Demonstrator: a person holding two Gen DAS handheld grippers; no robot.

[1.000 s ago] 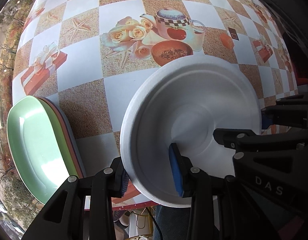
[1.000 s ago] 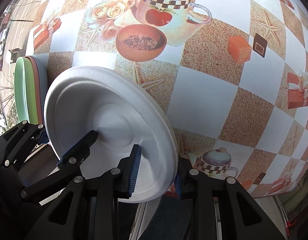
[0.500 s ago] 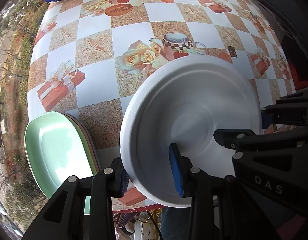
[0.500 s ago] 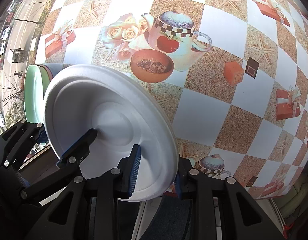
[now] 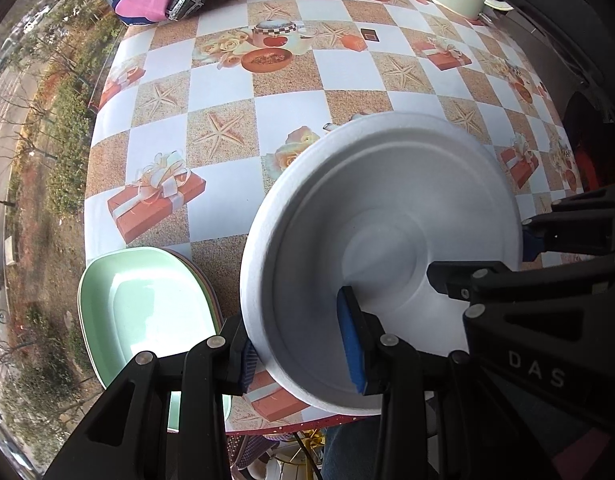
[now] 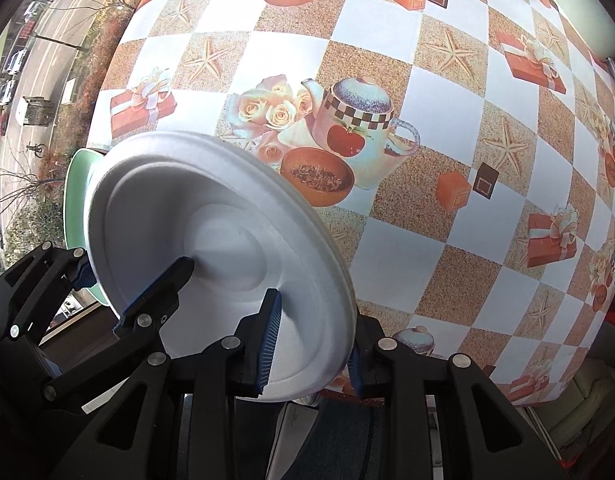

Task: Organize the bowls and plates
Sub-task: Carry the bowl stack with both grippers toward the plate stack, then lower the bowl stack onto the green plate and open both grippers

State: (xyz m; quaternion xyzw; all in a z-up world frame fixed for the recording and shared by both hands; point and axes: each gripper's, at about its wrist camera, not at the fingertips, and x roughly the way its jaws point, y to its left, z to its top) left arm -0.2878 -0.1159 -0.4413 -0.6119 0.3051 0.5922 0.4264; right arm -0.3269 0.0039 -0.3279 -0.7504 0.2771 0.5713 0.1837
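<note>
Above the near edge of the counter [image 5: 291, 92], with its checkered teapot-and-starfish oilcloth, I carry a round white foam plate [image 5: 387, 216] between both tongs. My left tongs [image 5: 303, 354] are clenched on its near rim, and my right tongs [image 6: 313, 338] pinch the rim at the other side, so the plate hangs clear of the cloth. Beside it, at the counter's corner, a stack of rounded-rectangle plastic plates, mint green on top [image 5: 147, 312], is already gathered. I judge the sorting partly done: this plate has yet to find its place.
</note>
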